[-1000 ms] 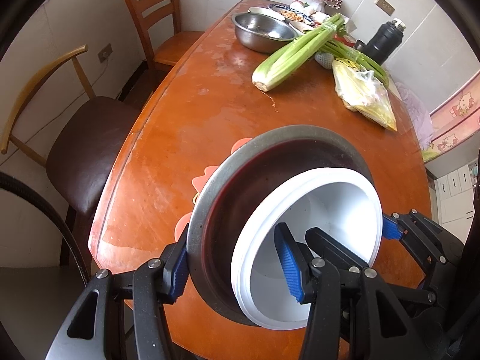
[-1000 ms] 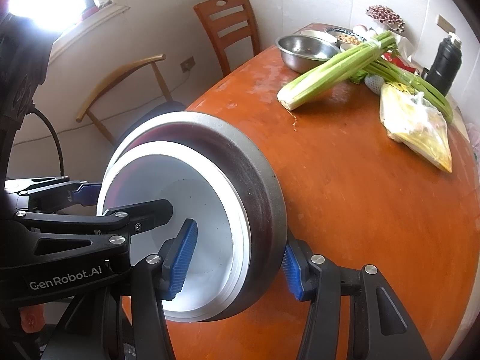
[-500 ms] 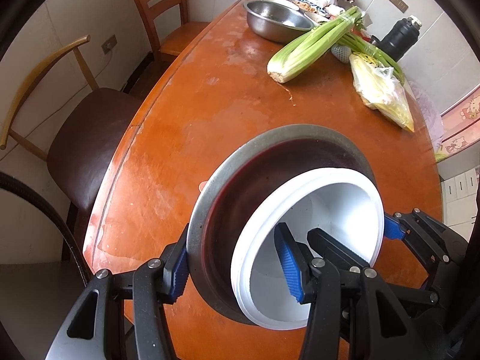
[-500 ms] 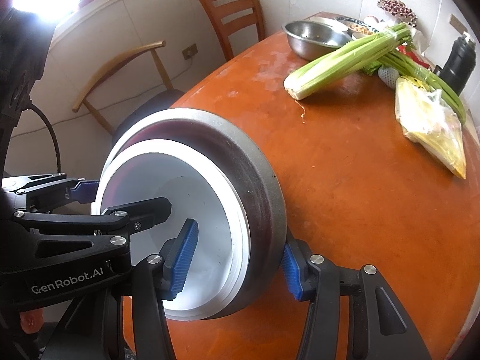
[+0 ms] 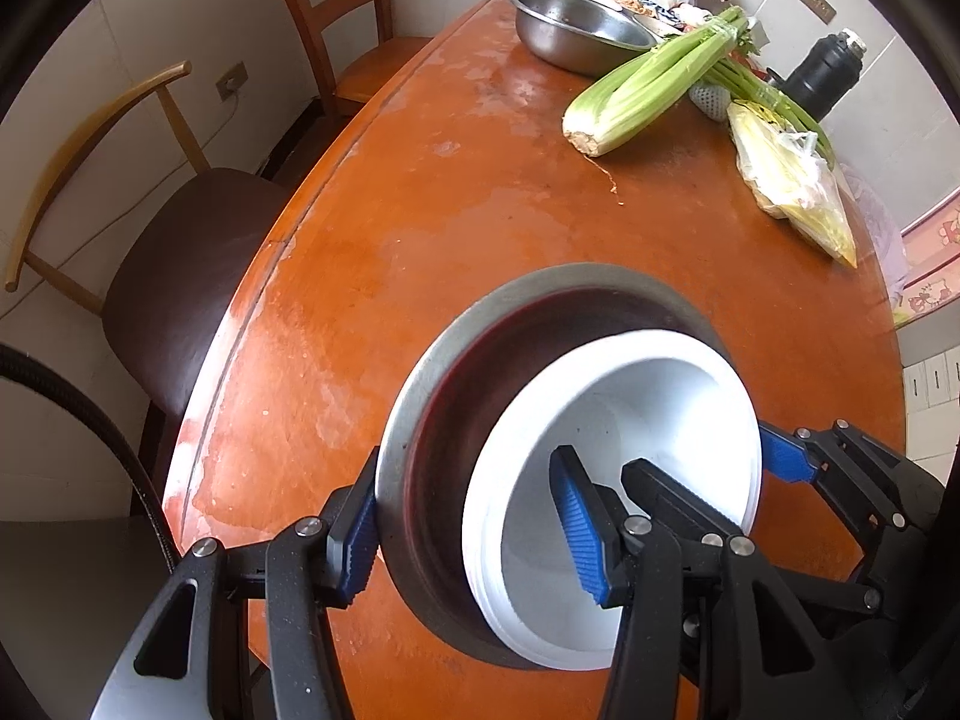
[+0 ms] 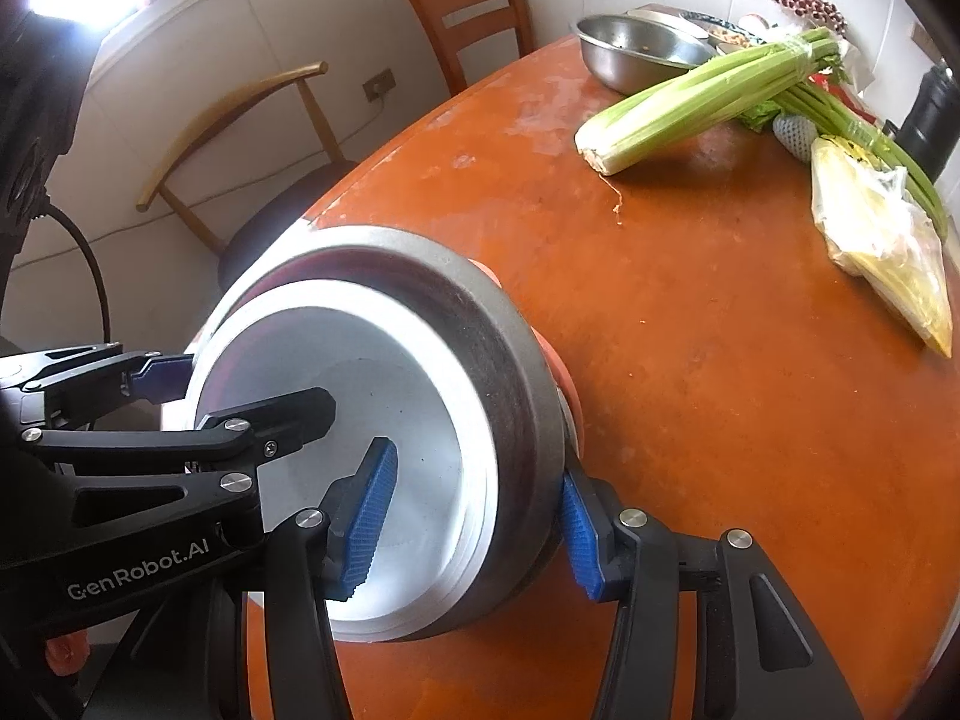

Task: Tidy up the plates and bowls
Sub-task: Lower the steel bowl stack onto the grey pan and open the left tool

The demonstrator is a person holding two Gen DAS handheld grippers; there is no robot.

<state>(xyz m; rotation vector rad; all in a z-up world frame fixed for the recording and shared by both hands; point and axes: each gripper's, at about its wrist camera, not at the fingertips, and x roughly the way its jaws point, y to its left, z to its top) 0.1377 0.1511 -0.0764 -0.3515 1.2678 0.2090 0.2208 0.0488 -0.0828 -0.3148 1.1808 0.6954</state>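
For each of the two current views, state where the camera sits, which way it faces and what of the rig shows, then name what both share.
Left wrist view: sits on the left gripper, looking steeply down over the orange table; its blue pads clamp the metal bowl and nested white bowl, with the right gripper opposite.
Right wrist view: sits on the right gripper, also facing down; the left gripper shows at left.
Shared: both bowls, celery, far steel bowl, chairs.

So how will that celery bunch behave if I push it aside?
The celery looks long and round, so it may roll or pivot. A band near its leafy end should keep the stalks together. It lies against the metal bowl, which could shift.
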